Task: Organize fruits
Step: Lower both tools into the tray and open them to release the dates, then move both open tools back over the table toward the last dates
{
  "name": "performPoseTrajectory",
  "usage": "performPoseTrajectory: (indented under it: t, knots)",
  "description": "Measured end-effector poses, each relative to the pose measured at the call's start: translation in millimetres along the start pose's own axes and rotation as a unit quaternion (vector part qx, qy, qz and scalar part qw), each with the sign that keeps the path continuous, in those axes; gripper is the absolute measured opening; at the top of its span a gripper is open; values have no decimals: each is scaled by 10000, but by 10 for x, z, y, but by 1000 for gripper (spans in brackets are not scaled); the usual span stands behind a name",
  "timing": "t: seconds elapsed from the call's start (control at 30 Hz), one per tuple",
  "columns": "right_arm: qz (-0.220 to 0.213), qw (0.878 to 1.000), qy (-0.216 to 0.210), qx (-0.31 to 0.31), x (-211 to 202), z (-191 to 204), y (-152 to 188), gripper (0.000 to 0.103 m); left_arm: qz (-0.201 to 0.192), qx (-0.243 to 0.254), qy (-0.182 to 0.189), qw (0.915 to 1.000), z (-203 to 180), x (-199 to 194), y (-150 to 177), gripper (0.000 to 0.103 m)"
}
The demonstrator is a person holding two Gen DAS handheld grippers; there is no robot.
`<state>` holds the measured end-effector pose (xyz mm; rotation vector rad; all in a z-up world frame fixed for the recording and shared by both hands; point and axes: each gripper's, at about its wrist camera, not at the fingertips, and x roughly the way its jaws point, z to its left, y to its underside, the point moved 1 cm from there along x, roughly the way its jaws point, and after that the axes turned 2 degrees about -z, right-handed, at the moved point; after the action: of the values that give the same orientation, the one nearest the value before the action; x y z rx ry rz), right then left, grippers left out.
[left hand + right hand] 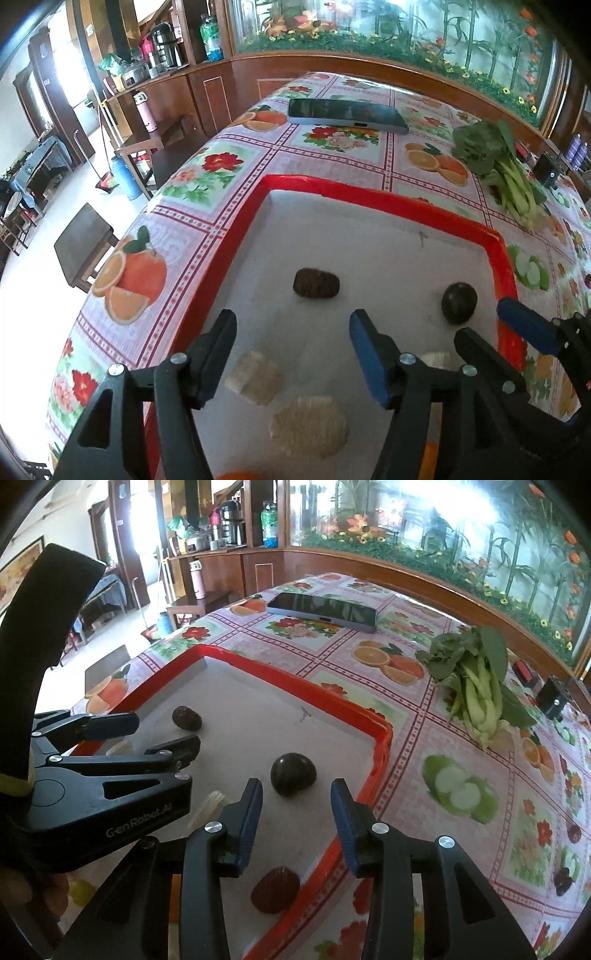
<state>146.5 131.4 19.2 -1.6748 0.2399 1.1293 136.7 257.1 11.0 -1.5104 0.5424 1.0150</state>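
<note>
The left tongs (291, 321) stand open and empty at the bottom of the left wrist frame, above pale fruit chunks (308, 424). The right tongs (295, 790) gape around nothing, a dark round fruit (293, 774) just beyond them, mid-frame in the red-rimmed tray (380, 738) on the desk (443, 746).

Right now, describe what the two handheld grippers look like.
Both are black plastic clamp-style tools with silver pivot screws. The left gripper and the right gripper each have two jaws faced with blue pads. Seen from the right wrist, the left one carries pale "GenRobot.AI" lettering and a curved black handle with a yellow band.
</note>
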Motion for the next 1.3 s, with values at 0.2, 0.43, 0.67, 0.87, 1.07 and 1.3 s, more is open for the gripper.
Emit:
performPoseTrajectory:
  t: [0.2,0.43,0.67,0.87,1.07,1.3]
  knots:
    - [-45,9996,-49,275,-218,-8,80,44,-48,-7,-48,10000,17,-165,114,69]
    - [-70,9987,-28,499,-503,-34,272,54,-132,0,-114,9998,-31,-407,268,70]
    - [-15,9981,-26,621,-824,-140,612,54,-312,229,-237,9990,-297,-717,518,78]
    - [-14,9934,12,1146,-1046,-509,902,56,-184,381,151,9990,-693,-849,662,79]
    - [-44,9822,536,1798,-1211,-1305,1211,57,-232,793,411,9957,-1241,-1001,716,80]
    - [-52,9695,1129,2173,-1225,-2316,1501,58,-136,1076,689,9917,-1670,-1098,850,81]
